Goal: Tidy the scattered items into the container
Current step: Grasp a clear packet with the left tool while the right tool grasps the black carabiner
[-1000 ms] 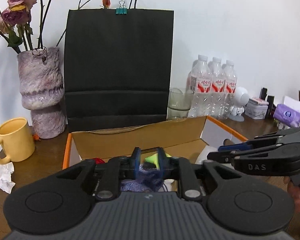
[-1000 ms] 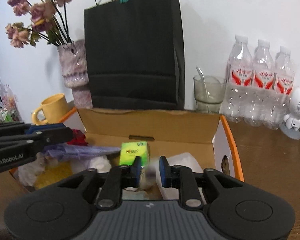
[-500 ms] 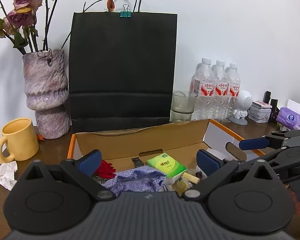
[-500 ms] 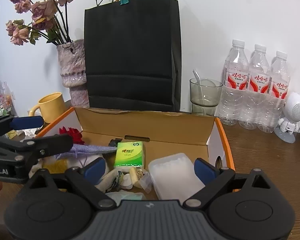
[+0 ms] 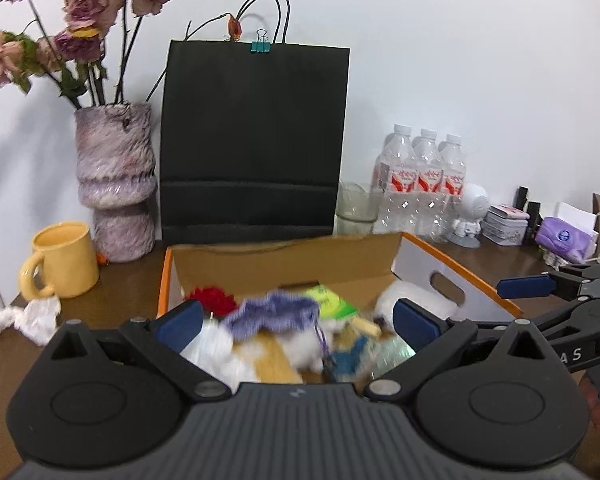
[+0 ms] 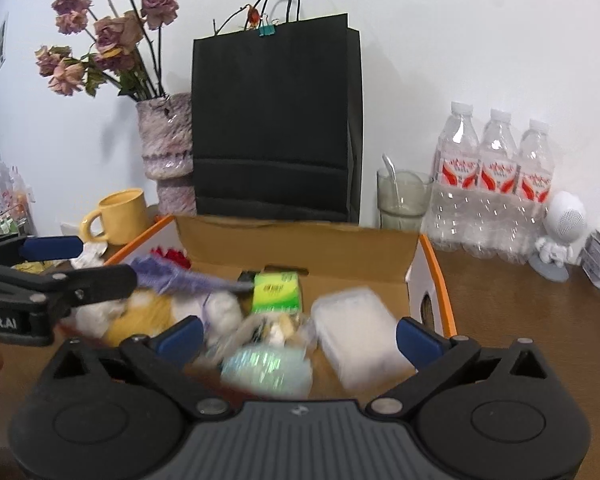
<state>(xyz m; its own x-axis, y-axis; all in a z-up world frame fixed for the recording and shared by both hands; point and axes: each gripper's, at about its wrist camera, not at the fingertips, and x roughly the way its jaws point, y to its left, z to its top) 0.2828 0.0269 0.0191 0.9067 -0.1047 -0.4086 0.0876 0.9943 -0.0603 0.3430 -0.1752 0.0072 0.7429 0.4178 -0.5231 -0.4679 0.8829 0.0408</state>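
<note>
Left wrist view: left gripper [image 5: 298, 326] gaping wide, empty, cardboard box [image 5: 288, 258] at 12 o'clock; right gripper [image 6: 298, 336] just opened wide, holding nothing.

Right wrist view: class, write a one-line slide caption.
Open right gripper above the cardboard box holding a green tissue pack and clear plastic case.

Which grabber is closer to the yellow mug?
Left. The left gripper is over the box's left side, the side where the yellow mug stands; the right gripper is over the right side, farther away.
</note>
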